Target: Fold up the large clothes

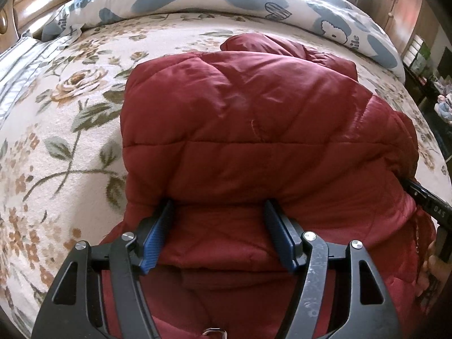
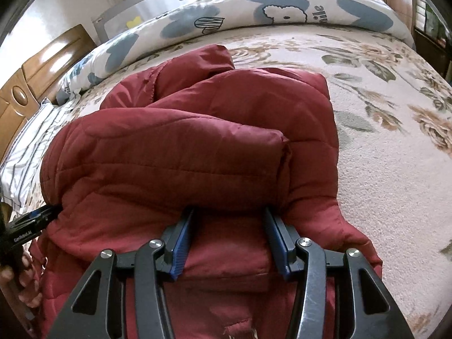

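A dark red quilted jacket (image 1: 240,118) lies bunched on a floral bedspread (image 1: 62,130); it also fills the right wrist view (image 2: 183,147). My left gripper (image 1: 219,206) is open, its blue-padded fingers spread wide and tucked under a puffy fold at the jacket's near edge. My right gripper (image 2: 228,212) is open the same way, fingertips hidden under a fold. The right gripper also shows at the left wrist view's right edge (image 1: 423,197), pushed into the jacket. The left gripper shows at the right wrist view's left edge (image 2: 36,217).
A white duvet with blue patches (image 1: 254,0) is rolled along the bed's far side, also in the right wrist view (image 2: 254,14). A wooden headboard (image 2: 36,67) and a striped pillow (image 2: 28,147) are to the left. Bare bedspread (image 2: 395,155) lies right of the jacket.
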`<state>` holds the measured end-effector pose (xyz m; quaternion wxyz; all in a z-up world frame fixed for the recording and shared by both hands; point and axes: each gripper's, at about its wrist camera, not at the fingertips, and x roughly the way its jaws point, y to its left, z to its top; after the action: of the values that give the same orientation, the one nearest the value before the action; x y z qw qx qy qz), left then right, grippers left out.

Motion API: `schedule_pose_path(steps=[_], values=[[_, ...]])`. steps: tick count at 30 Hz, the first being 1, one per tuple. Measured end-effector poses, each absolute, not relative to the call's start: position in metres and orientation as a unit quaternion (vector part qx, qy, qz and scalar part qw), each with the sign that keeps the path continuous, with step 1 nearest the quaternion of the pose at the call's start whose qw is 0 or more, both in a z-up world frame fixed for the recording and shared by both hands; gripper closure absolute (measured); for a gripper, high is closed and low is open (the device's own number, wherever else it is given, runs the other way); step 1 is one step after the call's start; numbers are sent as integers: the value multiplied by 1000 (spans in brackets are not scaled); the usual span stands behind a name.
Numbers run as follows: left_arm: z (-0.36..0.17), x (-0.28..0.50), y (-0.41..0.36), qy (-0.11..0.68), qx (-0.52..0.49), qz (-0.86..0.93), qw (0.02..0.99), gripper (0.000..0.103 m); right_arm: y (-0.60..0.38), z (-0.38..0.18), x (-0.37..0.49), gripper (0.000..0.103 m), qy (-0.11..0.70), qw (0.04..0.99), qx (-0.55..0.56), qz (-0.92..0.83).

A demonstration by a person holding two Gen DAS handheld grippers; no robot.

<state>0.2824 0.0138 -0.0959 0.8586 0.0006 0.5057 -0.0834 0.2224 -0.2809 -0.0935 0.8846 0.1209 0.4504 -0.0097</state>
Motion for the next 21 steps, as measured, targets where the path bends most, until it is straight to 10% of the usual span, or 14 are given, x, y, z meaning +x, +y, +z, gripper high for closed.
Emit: schedule_pose_path(steps=[21], values=[[-55,214,40,494,-7,-81,865,35,-289,-49,145,42,455,876,162,24]])
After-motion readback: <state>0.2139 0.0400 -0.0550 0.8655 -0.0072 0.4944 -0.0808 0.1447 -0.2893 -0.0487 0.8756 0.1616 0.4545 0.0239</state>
